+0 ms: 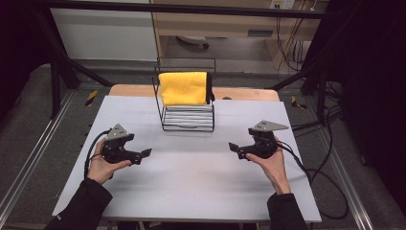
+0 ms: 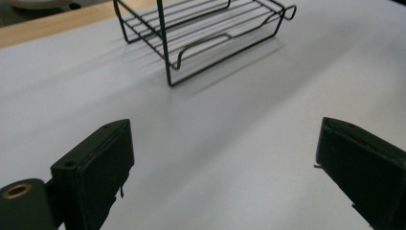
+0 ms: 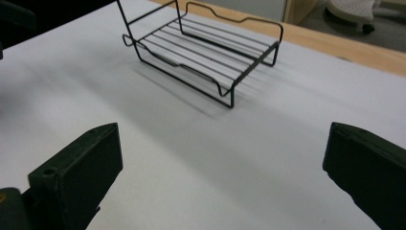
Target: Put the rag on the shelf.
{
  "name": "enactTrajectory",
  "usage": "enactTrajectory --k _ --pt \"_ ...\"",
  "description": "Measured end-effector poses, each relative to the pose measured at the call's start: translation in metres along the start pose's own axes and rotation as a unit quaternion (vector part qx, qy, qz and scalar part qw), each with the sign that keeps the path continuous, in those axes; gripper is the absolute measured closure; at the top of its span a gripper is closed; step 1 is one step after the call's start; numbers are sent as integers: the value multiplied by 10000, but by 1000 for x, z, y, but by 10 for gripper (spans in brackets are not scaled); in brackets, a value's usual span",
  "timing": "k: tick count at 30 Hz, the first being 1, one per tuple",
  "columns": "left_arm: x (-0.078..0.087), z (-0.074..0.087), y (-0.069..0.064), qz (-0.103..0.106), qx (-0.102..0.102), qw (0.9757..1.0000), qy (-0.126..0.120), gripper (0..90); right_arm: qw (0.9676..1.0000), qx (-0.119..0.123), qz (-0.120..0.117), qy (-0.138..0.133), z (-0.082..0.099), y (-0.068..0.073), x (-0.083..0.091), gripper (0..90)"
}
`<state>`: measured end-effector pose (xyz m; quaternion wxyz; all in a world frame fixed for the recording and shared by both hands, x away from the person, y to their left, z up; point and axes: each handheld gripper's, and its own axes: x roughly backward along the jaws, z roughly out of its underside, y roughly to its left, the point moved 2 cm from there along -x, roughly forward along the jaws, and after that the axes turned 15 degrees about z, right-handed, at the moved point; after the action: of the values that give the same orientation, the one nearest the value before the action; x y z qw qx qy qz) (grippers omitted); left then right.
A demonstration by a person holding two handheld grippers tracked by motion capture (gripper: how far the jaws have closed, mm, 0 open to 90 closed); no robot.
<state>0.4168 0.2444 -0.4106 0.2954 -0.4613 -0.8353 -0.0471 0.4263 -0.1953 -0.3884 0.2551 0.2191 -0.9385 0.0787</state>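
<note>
A yellow cloth (image 1: 184, 88) hangs folded over the top bar of a black wire rack (image 1: 187, 117) at the back middle of the white table (image 1: 191, 177). The rack's lower shelf (image 2: 201, 33) (image 3: 206, 50) holds nothing. My left gripper (image 1: 143, 154) rests low near the table's left side, jaws wide open with nothing between them, pointing toward the middle. My right gripper (image 1: 234, 149) mirrors it on the right, also open with bare table between its jaws. Both grippers are well short of the rack.
A wooden strip (image 1: 249, 93) runs along the table's far edge behind the rack. Cables (image 1: 325, 187) trail off the right side onto the floor. Metal frame bars (image 1: 62, 62) stand at the back left and right.
</note>
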Motion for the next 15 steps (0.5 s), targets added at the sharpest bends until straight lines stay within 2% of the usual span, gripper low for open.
enactTrajectory --k 15 --pt "11 42 5 -34 10 10000 -16 66 9993 -7 -73 361 62 -13 4 6"
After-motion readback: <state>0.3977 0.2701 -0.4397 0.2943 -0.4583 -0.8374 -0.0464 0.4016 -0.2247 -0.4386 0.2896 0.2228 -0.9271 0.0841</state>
